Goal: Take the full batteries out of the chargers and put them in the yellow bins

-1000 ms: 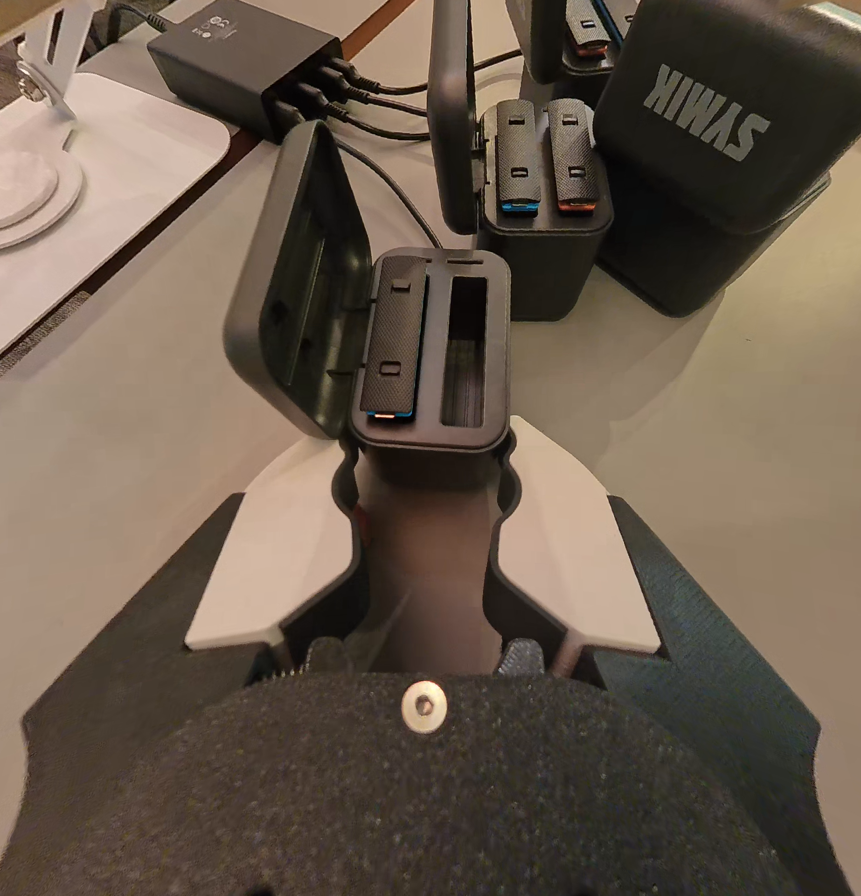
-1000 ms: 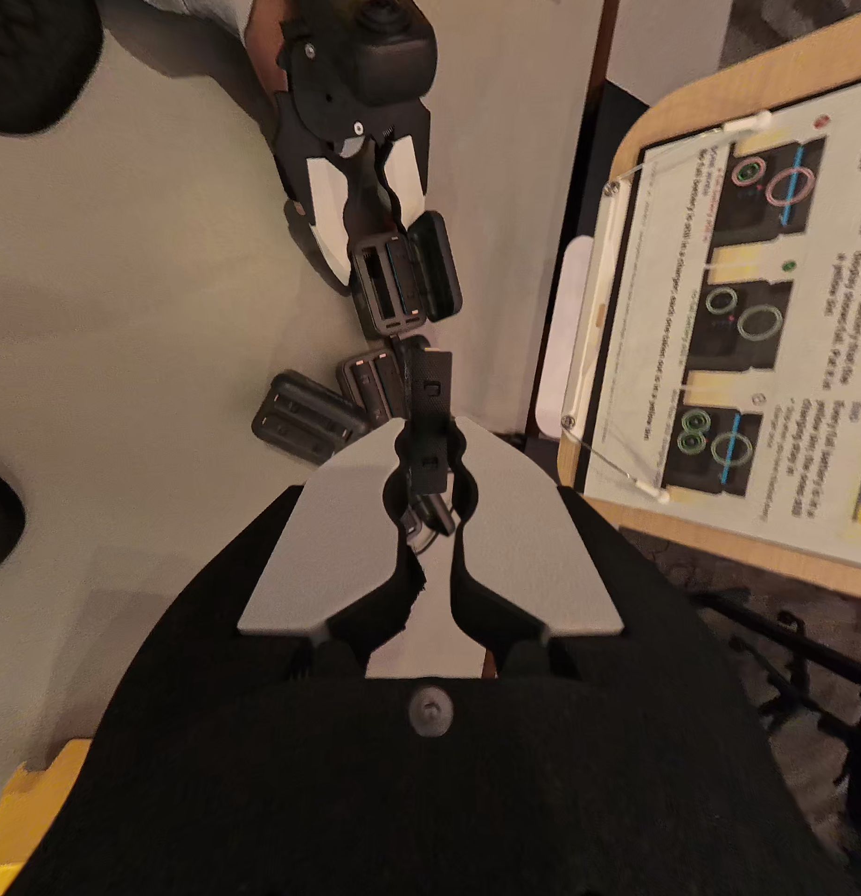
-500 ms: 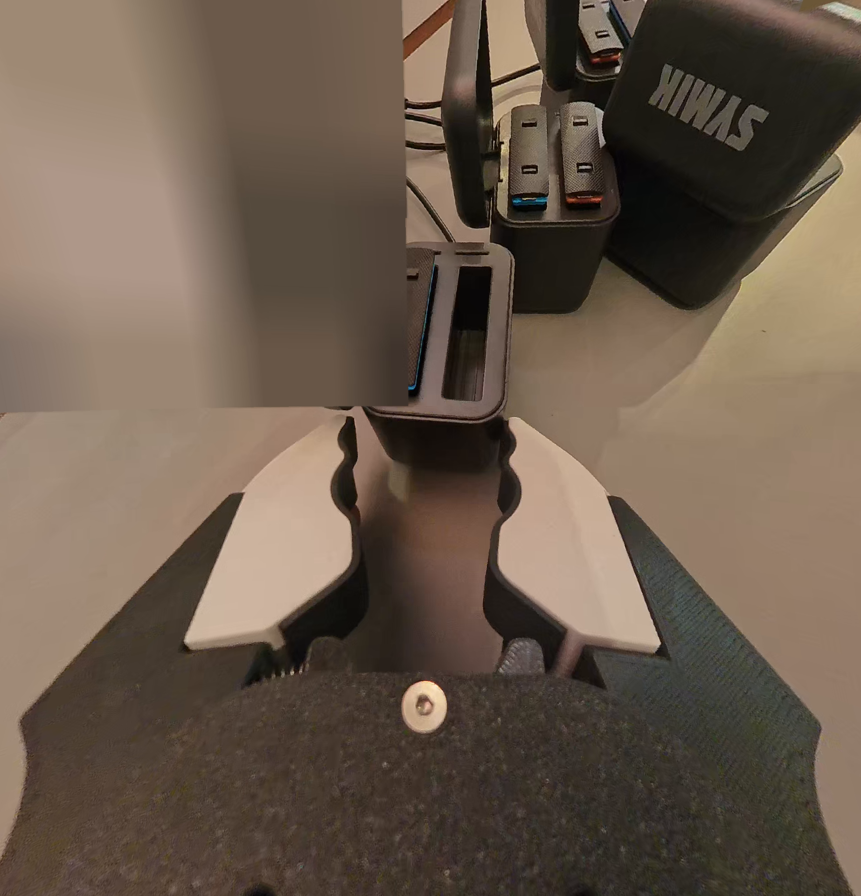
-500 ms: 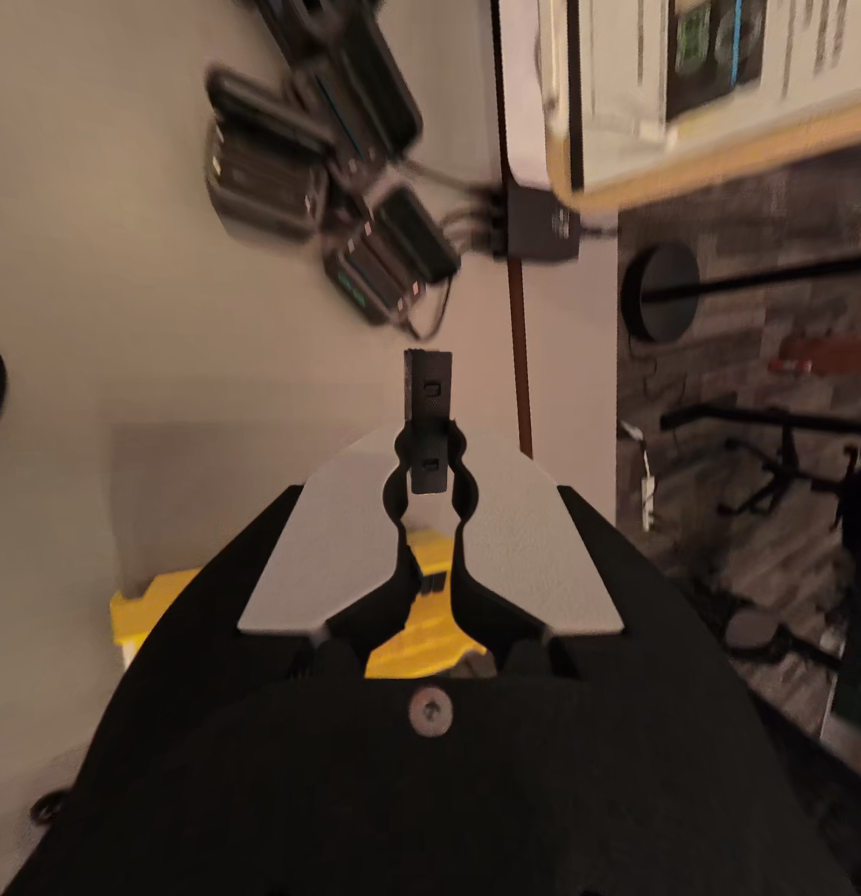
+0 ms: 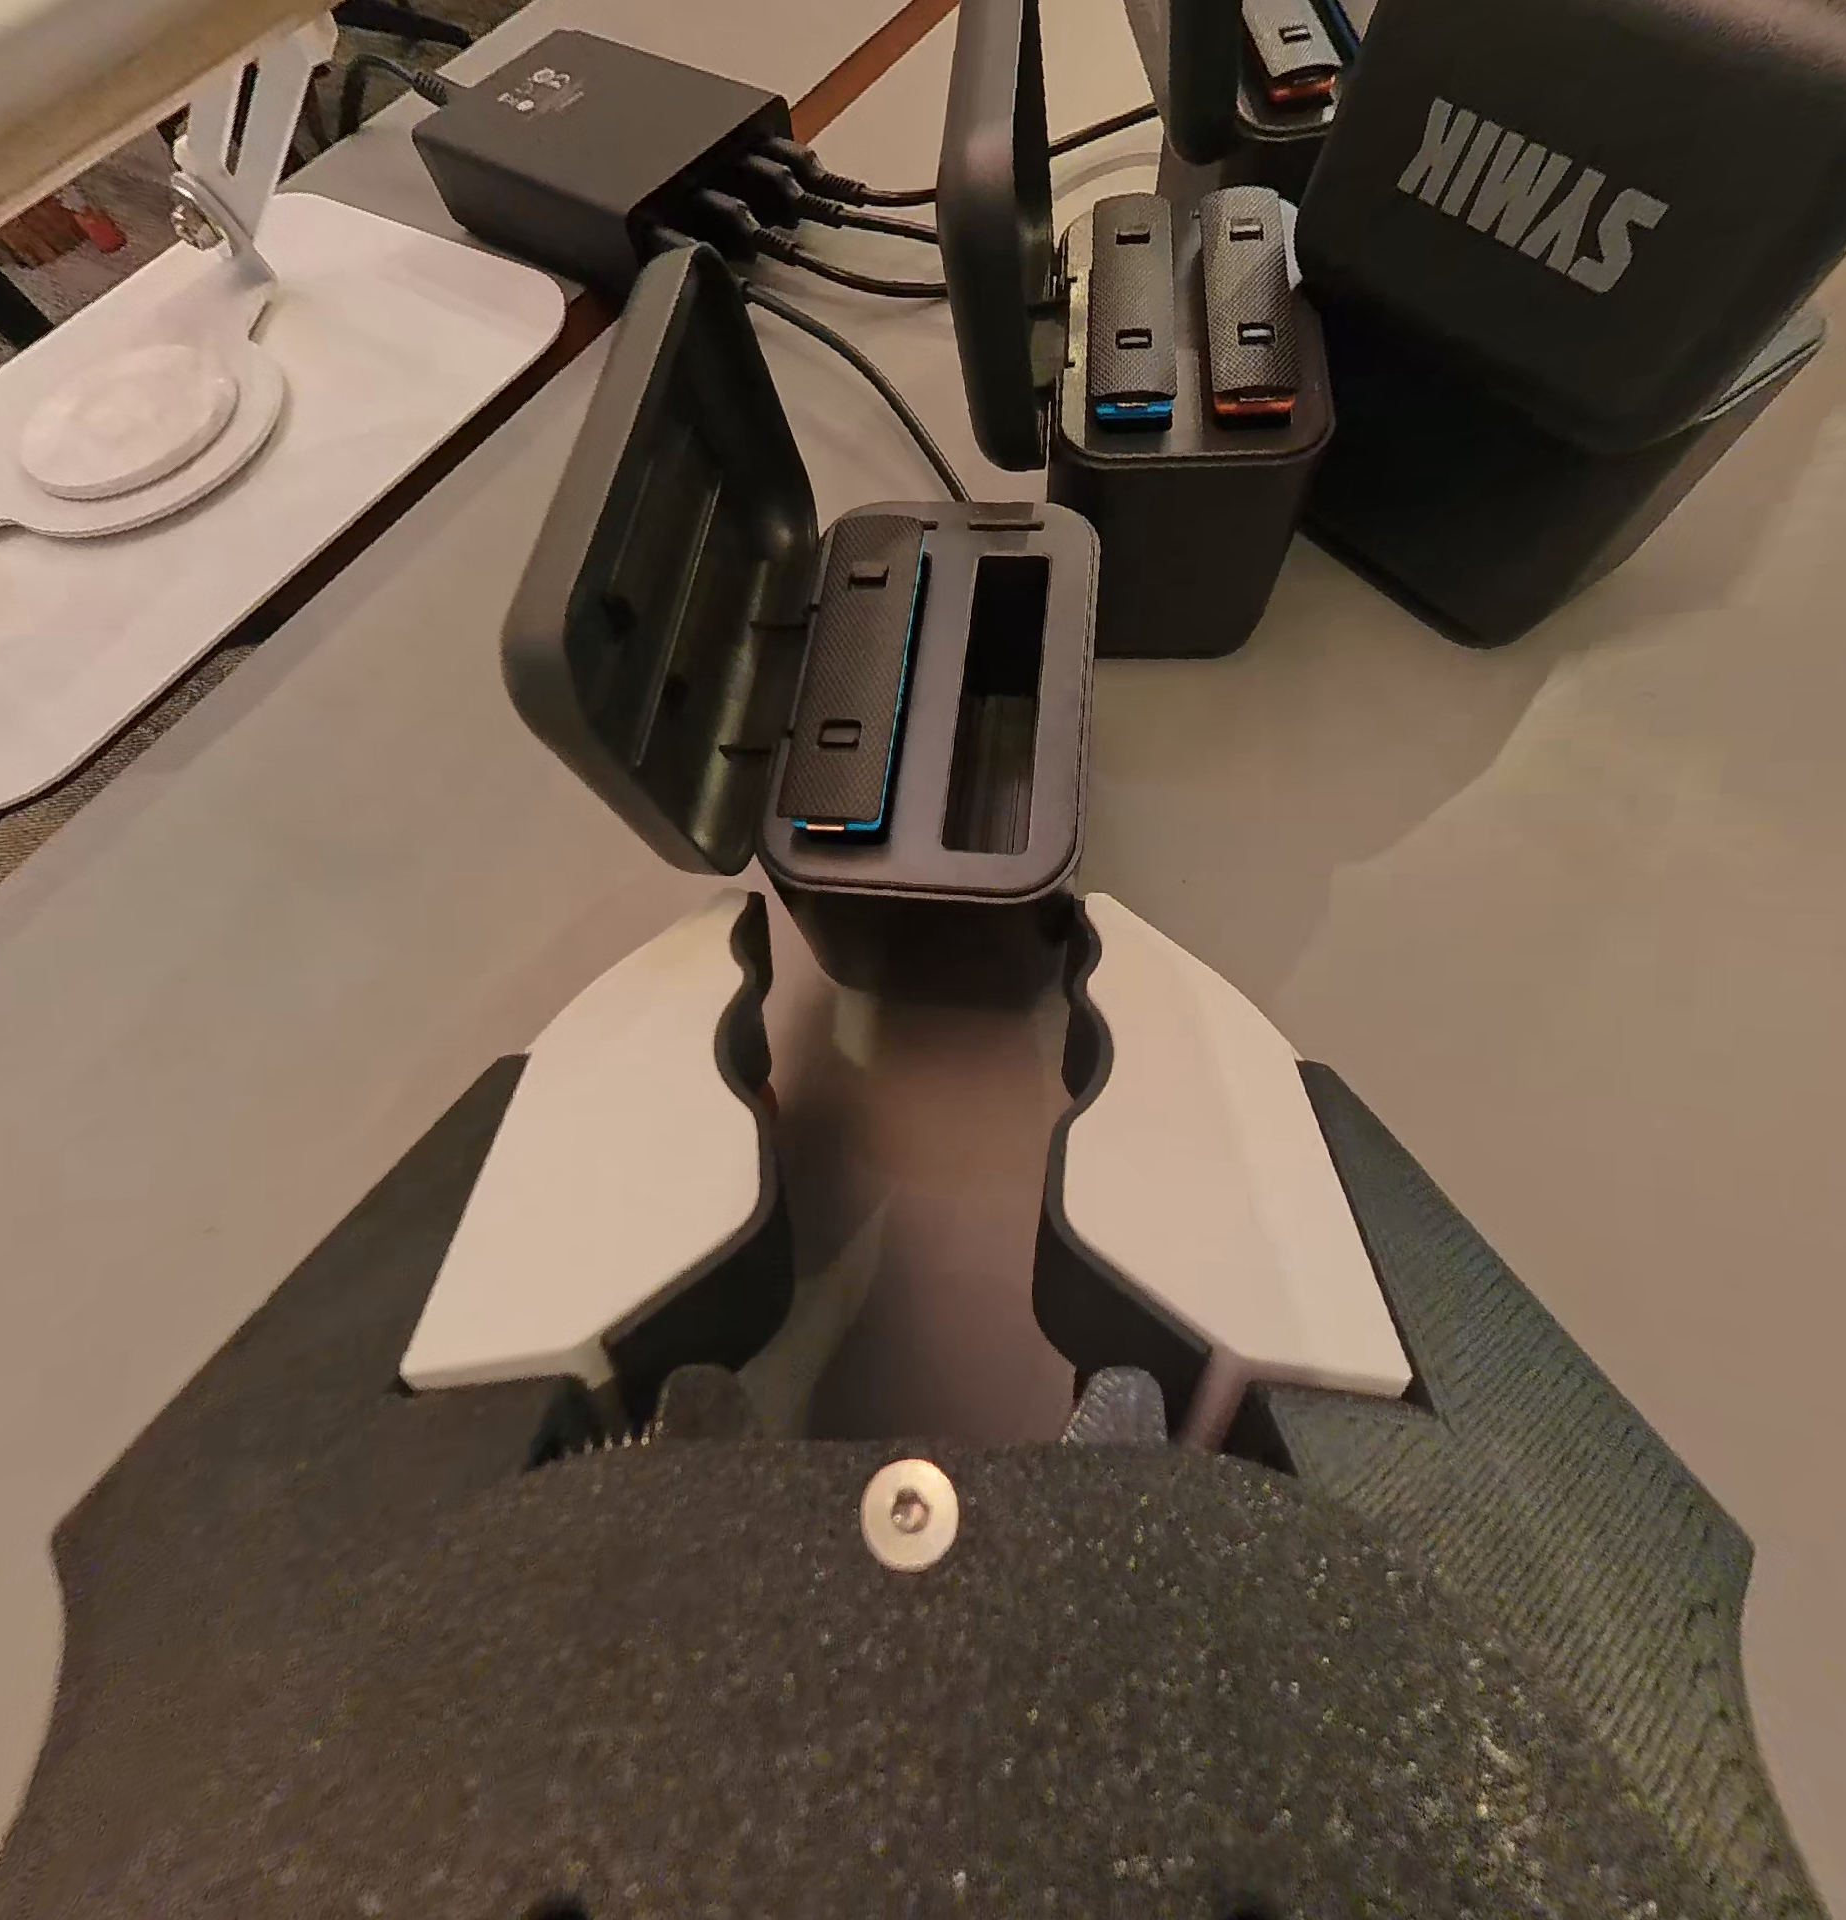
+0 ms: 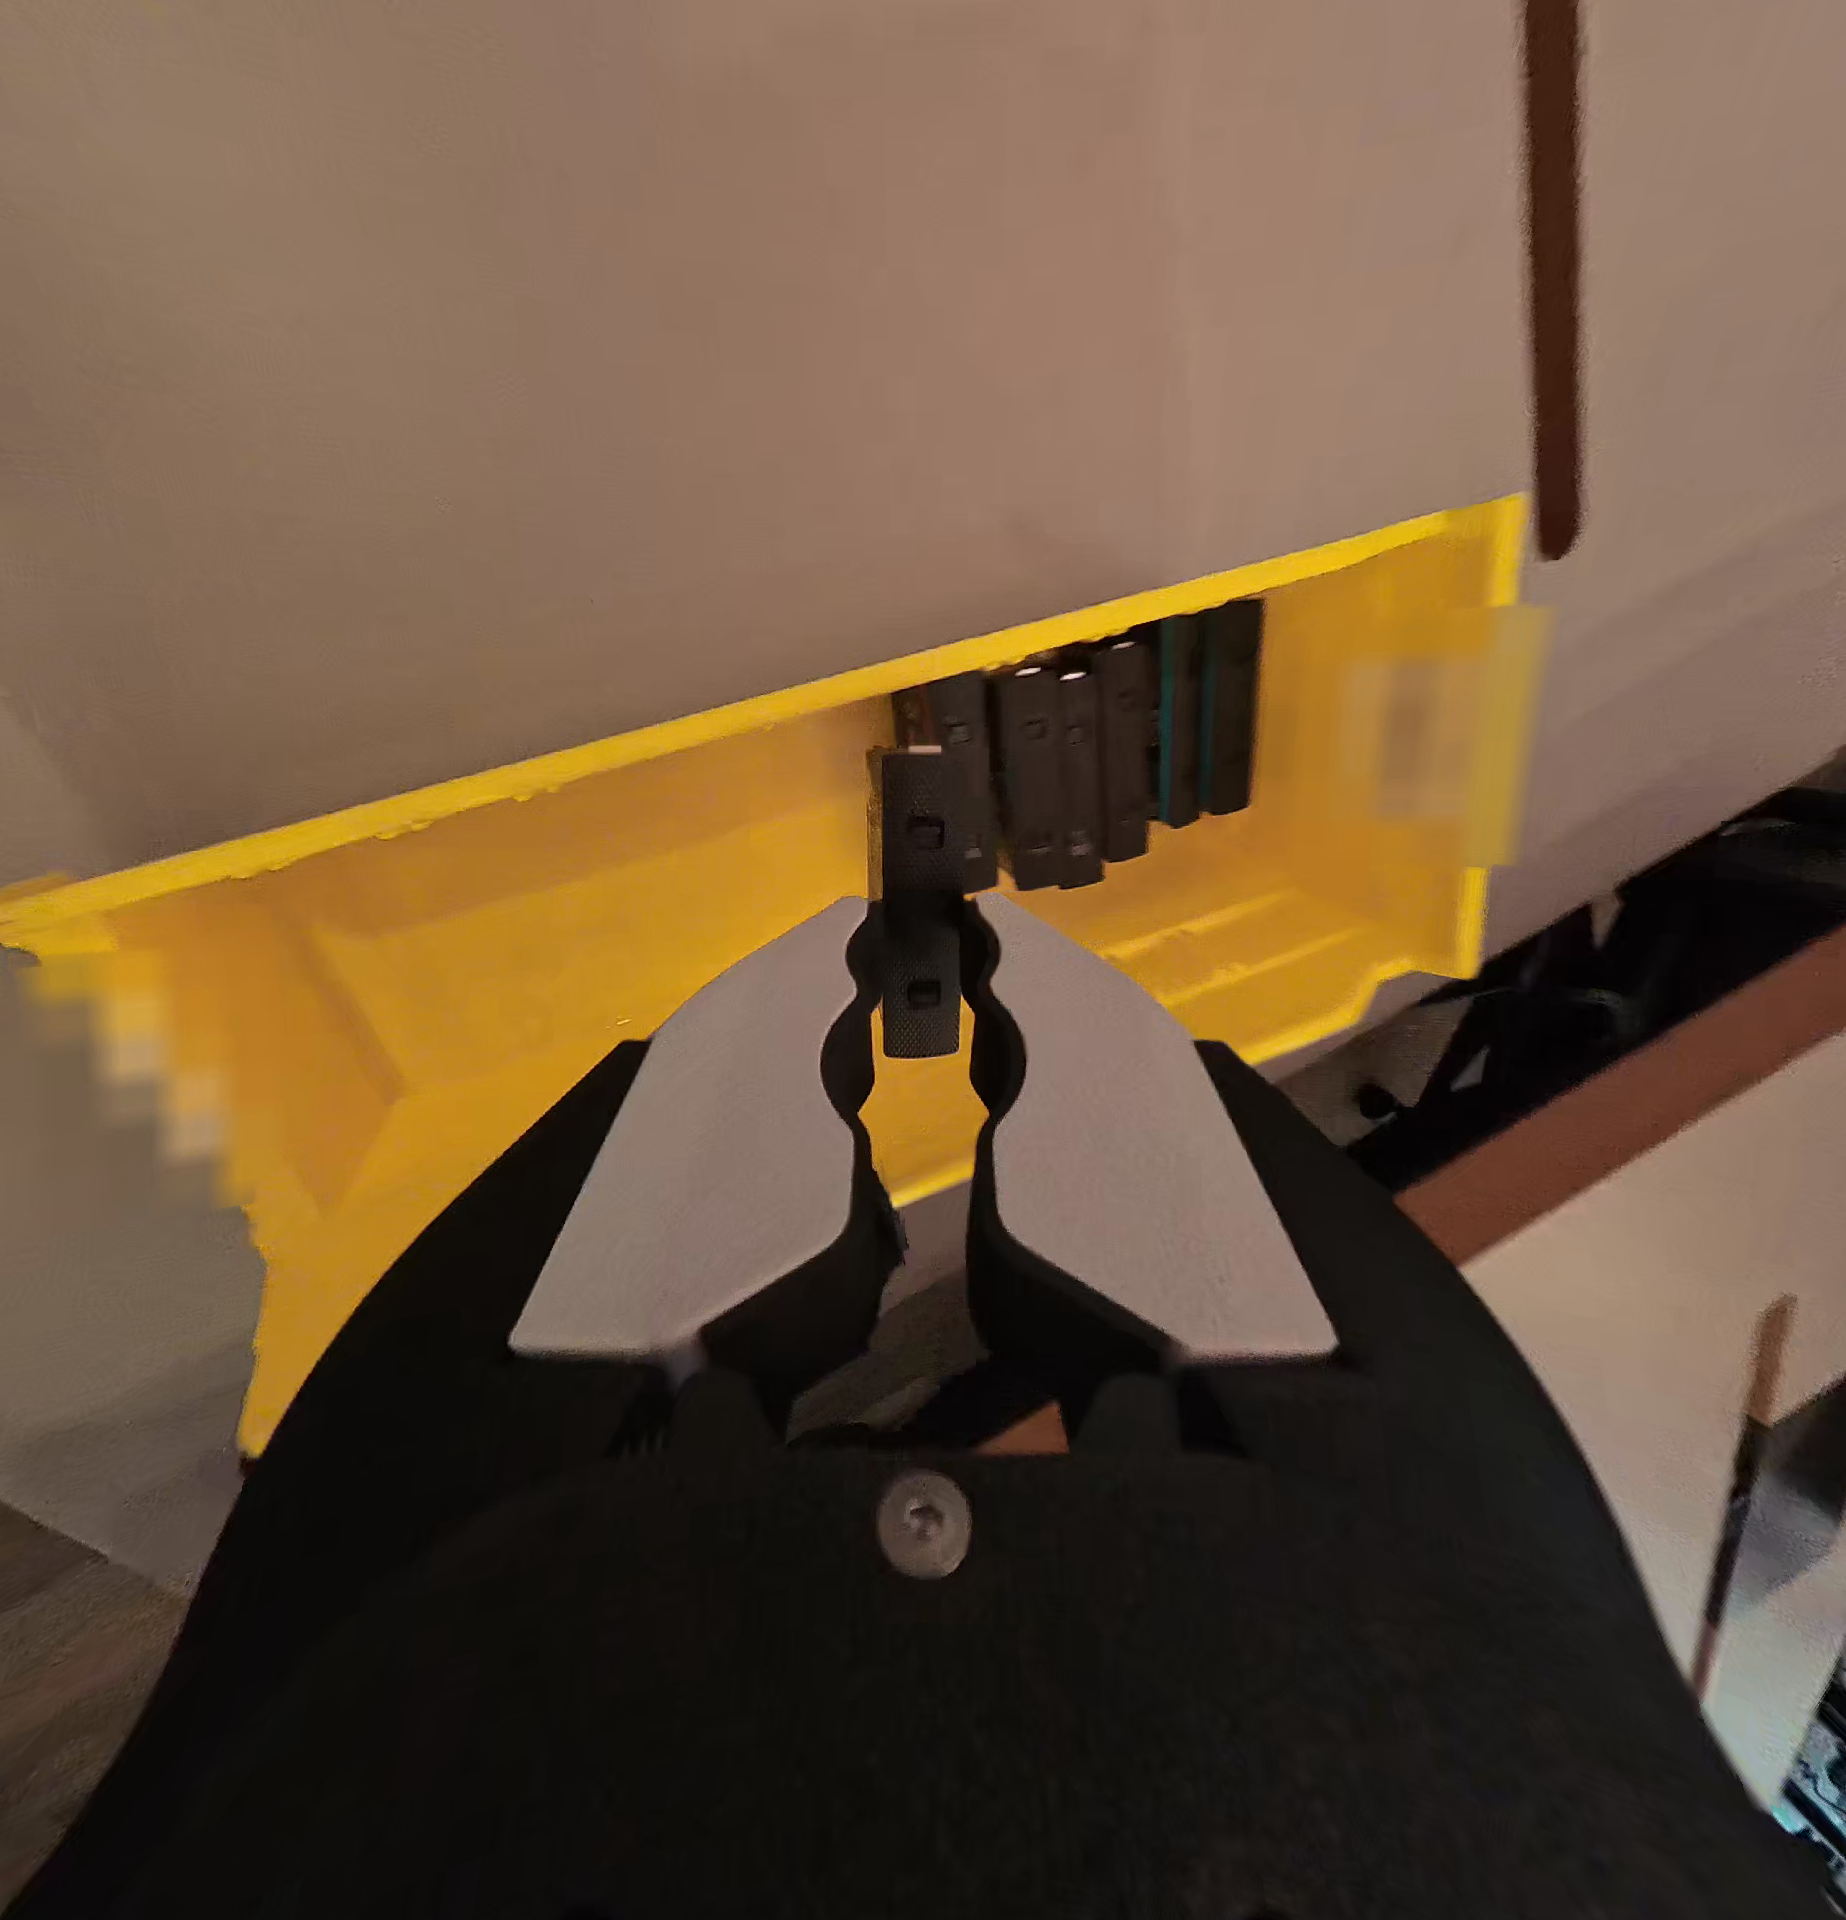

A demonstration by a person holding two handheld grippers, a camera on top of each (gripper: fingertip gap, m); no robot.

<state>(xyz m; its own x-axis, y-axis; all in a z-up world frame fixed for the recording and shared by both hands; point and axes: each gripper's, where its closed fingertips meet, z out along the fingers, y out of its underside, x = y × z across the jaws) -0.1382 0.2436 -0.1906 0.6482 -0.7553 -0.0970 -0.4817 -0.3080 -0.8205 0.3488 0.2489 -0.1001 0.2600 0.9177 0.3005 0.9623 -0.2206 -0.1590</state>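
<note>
Right tool (image 6: 921,971) pinches a slim black textured battery (image 6: 921,894) over the yellow plastic bin (image 6: 586,914) — left tool (image 5: 914,971) clamps the open black charger case (image 5: 924,831) at 12 o'clock.

Matt black plastic charger (image 5: 929,727), knurled-texture battery (image 6: 921,904), glossy yellow plastic bin (image 6: 628,894), smooth table (image 5: 1418,935)

Yellow bin (image 6: 607,997) open and bare across its left and middle, stored batteries (image 6: 1095,758) packed in a row against its right end, near charger (image 5: 929,727) flanked left by its raised lid (image 5: 649,582), bare tabletop (image 5: 1470,935) to its right, second charger (image 5: 1189,436) and black case (image 5: 1553,312) crowding just behind.
</note>
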